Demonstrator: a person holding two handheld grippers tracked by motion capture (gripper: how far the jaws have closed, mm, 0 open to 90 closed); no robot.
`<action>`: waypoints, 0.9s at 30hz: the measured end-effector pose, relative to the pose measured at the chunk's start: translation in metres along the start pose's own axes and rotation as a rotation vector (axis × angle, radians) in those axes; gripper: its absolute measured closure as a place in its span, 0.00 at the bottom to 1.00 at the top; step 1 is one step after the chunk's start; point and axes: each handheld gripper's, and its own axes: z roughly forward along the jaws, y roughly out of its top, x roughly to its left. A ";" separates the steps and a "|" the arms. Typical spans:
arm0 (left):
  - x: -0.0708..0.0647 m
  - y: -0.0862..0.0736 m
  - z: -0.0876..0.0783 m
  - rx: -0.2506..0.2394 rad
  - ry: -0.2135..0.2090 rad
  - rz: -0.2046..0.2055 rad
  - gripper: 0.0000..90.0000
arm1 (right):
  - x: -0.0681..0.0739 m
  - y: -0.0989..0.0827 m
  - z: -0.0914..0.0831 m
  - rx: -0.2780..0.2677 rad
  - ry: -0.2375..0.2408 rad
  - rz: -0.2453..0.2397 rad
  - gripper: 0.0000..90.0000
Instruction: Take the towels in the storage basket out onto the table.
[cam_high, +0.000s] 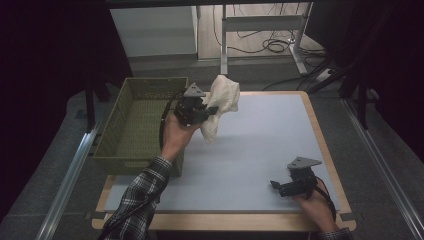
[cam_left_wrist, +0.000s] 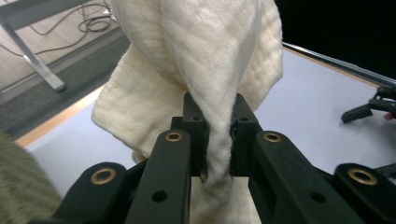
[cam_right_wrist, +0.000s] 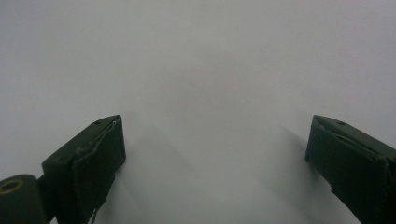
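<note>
The left claw (cam_high: 207, 111) pinches a cream waffle-weave cloth (cam_high: 221, 100), its jaws pressed onto a gathered fold; the cloth hangs lifted above the pale blue desk (cam_high: 260, 145), just beside the right rim of the green plastic basket (cam_high: 135, 120). The basket stands at the desk's left edge, and its near wall is partly covered by the person's plaid sleeve (cam_high: 140, 200). The right claw (cam_high: 279, 186) rests low near the desk's front right corner, jaws spread wide over bare surface, well apart from the cloth. Cables lie on the floor beyond the desk.
</note>
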 end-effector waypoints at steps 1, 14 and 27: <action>-0.005 -0.001 0.007 0.005 -0.010 0.007 0.90 | 0.000 0.000 0.000 0.000 0.000 0.000 0.05; -0.038 -0.013 0.046 0.045 -0.058 0.045 0.90 | 0.000 0.000 0.000 0.000 0.000 0.000 0.05; -0.066 -0.038 0.089 0.092 -0.088 0.056 0.89 | 0.000 0.000 0.000 0.002 -0.001 0.000 0.05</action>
